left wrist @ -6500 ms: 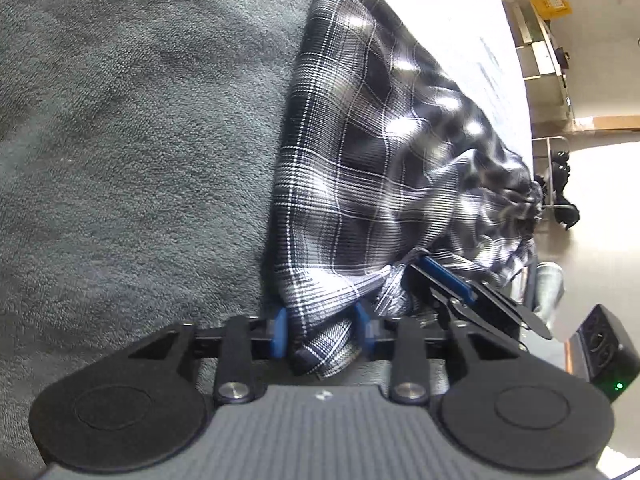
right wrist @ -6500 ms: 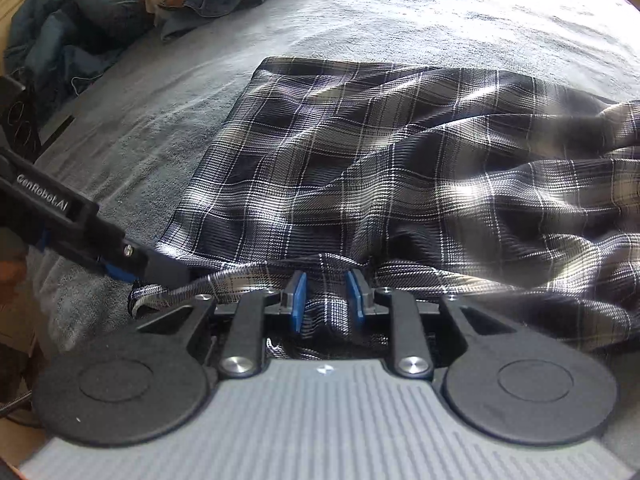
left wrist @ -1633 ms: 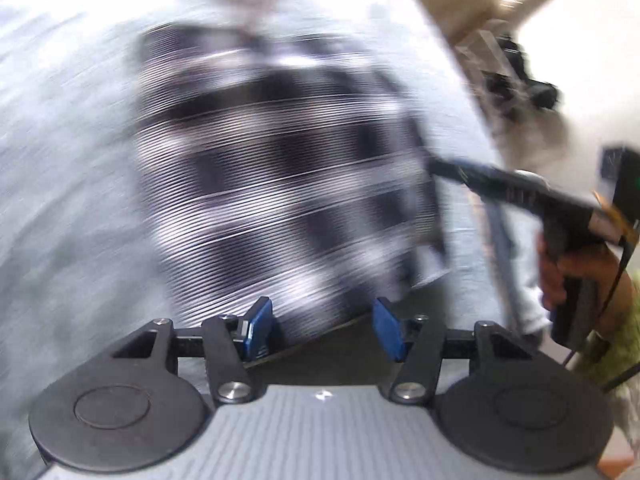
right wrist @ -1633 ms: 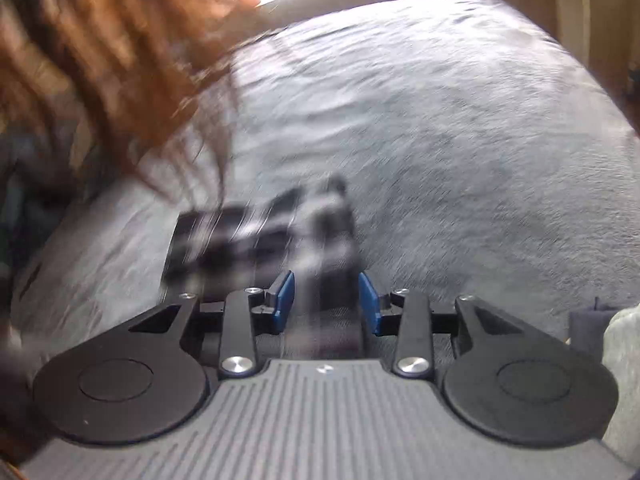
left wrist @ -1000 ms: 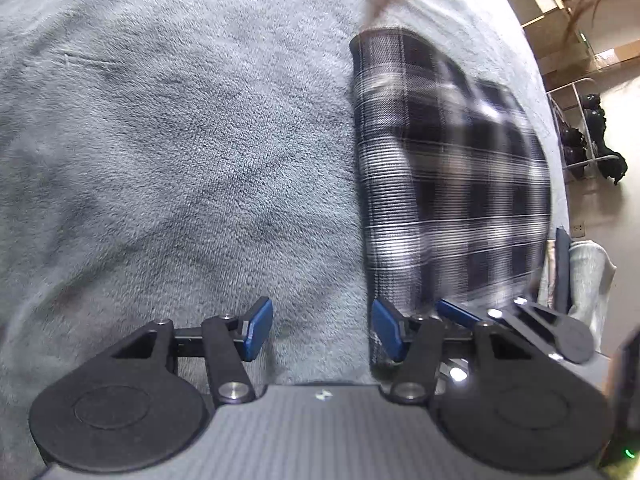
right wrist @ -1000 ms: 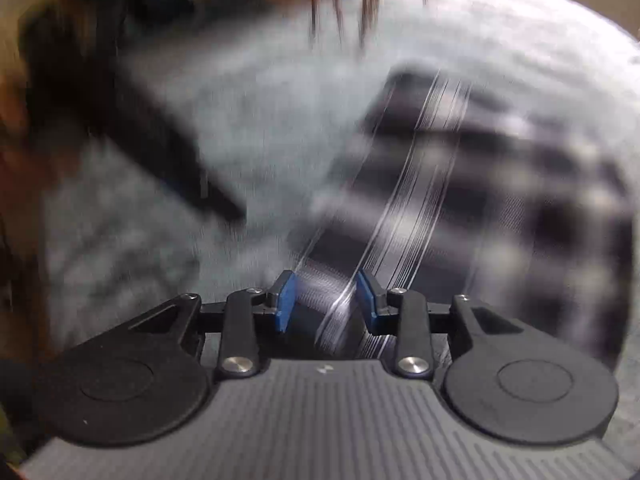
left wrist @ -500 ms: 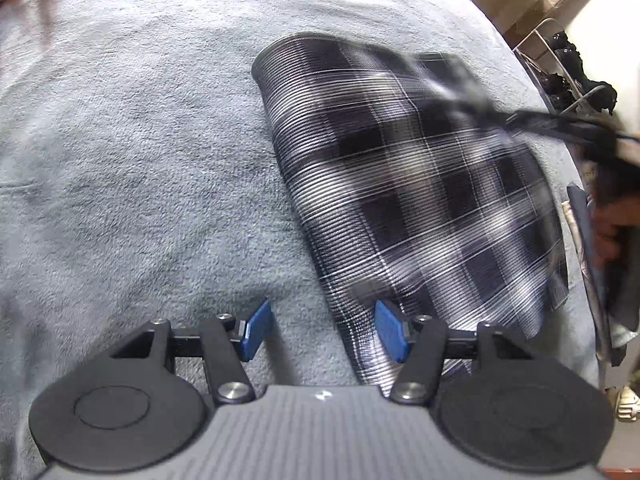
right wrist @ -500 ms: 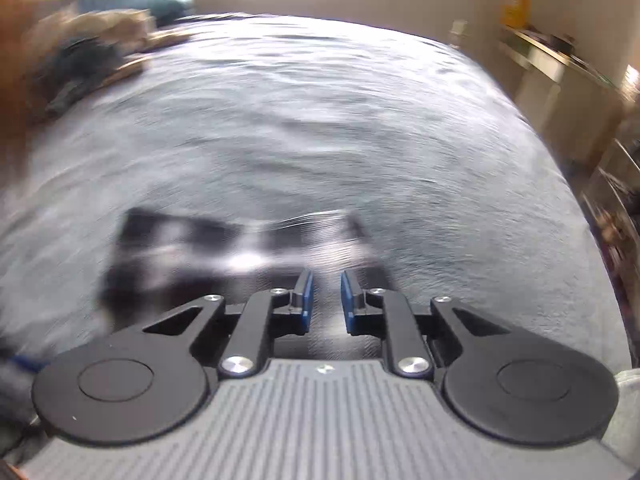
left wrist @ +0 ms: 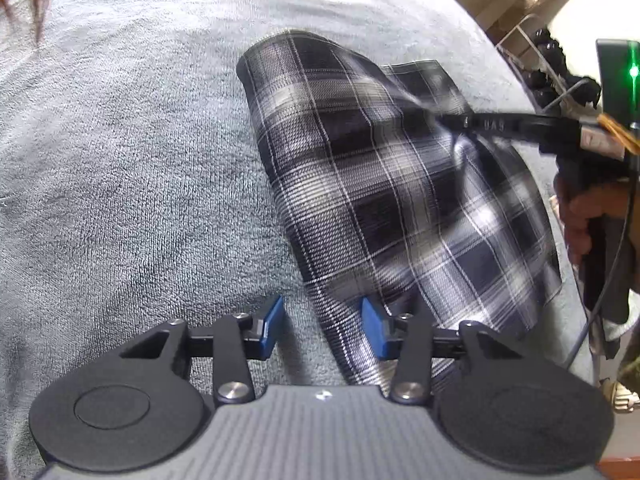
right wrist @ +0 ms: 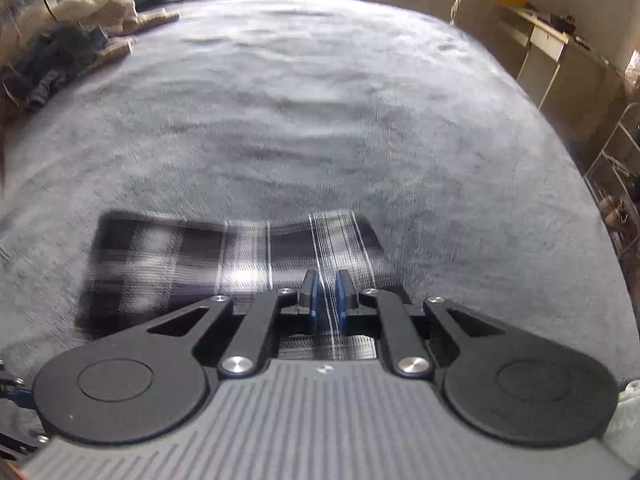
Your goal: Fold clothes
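Nearest, the left gripper (left wrist: pixel 322 326) stands spread over the near edge of the folded plaid garment (left wrist: pixel 392 200), which lies on a grey fleece bed cover (left wrist: pixel 120 160). The right gripper (right wrist: pixel 325 294) appears pinched on the plaid cloth, though blur softens this. Only the left view shows the holding hand (left wrist: pixel 580 216). Farther off: heaped clothes (right wrist: pixel 60 40) left, shelving (right wrist: pixel 552 52) right.

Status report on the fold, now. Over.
Left tongs open, empty, at near edge of plaid garment. Right tongs nearly shut over its far side, grip unconfirmed. Garment folded small on grey blanket. Nothing in the way.
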The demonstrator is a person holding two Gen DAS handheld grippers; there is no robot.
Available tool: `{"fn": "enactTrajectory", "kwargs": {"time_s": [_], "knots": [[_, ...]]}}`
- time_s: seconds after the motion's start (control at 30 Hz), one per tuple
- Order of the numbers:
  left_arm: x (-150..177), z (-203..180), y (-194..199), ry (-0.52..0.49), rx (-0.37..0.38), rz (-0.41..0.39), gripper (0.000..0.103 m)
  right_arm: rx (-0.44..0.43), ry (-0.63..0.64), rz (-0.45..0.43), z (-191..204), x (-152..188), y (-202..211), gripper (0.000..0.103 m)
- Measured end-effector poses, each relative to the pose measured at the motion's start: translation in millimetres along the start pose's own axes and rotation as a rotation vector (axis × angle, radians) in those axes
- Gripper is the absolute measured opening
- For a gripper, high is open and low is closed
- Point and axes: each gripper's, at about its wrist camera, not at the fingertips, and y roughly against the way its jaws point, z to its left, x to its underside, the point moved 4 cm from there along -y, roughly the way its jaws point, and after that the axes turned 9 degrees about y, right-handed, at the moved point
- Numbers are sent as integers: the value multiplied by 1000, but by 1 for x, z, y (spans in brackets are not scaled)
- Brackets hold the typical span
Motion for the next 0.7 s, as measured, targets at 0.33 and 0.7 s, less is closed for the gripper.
{"fn": "enactTrajectory", "kwargs": {"time_s": [0.33,0.7], "knots": [[-4,1,-6,5,-36,65,46,-216,185,-86,63,-42,25,10],[-3,1,-13,-4,-71,99,48,-283,219,-20,91,-52,-6,10]]}}
